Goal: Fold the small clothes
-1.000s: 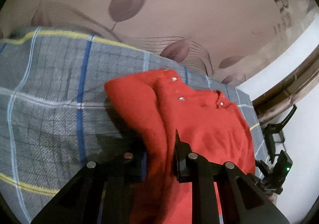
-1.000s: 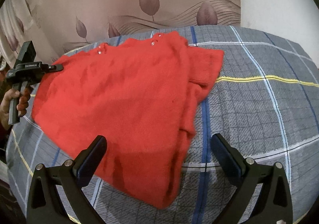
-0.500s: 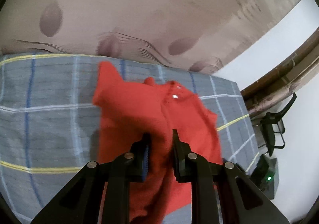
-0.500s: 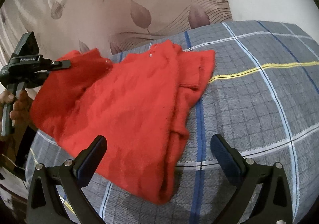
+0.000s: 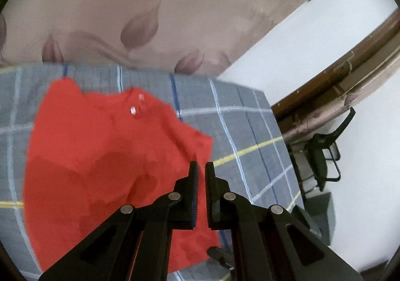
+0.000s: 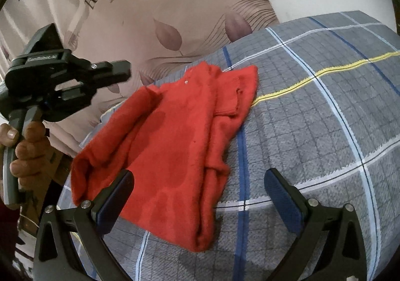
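Quickly: two grippers, one red sweater. Left gripper has its fingers pinched together with nothing between them, hovering over the sweater's right edge, clear of the cloth. Right gripper has fingers spread wide, empty, just above the sweater's near hem. Sweater lies partly folded, sleeves turned in, flat on one grey plaid blanket. Behind the sweater, one leaf-print curtain. A hand grips the left gripper's handle, left of the sweater.
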`<state>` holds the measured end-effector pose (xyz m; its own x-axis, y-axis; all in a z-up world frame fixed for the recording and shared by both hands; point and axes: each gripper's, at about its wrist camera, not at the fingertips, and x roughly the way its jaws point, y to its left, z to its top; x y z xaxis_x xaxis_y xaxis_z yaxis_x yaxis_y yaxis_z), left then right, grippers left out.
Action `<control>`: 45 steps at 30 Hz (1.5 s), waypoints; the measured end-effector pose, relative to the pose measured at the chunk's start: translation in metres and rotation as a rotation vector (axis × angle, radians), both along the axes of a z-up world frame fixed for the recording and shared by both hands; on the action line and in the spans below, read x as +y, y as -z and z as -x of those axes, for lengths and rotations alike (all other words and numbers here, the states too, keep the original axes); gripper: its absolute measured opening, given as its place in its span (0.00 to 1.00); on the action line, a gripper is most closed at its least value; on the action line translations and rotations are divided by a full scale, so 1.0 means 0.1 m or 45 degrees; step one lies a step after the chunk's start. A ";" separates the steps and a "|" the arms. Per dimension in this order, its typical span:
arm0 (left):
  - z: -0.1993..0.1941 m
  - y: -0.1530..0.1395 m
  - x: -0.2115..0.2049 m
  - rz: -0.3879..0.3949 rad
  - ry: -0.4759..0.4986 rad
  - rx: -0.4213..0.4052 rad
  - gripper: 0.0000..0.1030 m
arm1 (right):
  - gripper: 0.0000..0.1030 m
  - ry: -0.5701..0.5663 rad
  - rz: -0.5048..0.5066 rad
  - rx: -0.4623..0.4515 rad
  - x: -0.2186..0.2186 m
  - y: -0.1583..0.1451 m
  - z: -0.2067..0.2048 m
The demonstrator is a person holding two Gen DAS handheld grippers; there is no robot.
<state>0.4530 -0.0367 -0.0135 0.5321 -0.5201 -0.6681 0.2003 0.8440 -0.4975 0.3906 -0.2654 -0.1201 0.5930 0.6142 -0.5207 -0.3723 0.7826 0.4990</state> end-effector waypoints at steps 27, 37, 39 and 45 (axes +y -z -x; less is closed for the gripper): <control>1.63 0.96 1.23 0.092 -0.241 -0.474 0.36 | 0.96 -0.360 -0.442 0.269 1.13 -0.16 -0.78; 1.74 1.09 1.43 0.296 -0.308 -0.489 0.57 | 0.80 -0.338 -0.325 0.228 1.23 -0.36 -0.75; 1.73 1.12 1.49 0.331 -0.337 -0.473 0.57 | 0.80 -0.357 -0.354 0.258 1.21 -0.40 -0.78; 1.74 1.11 1.44 0.298 -0.330 -0.482 0.61 | 0.80 -0.425 -0.362 0.436 1.36 -0.18 -0.82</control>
<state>0.2794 0.1075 -0.1249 0.8456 -0.4515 -0.2848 0.2019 0.7644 -0.6123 0.4725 -0.1293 -0.1025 0.1684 0.8840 -0.4360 -0.3562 0.4670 0.8093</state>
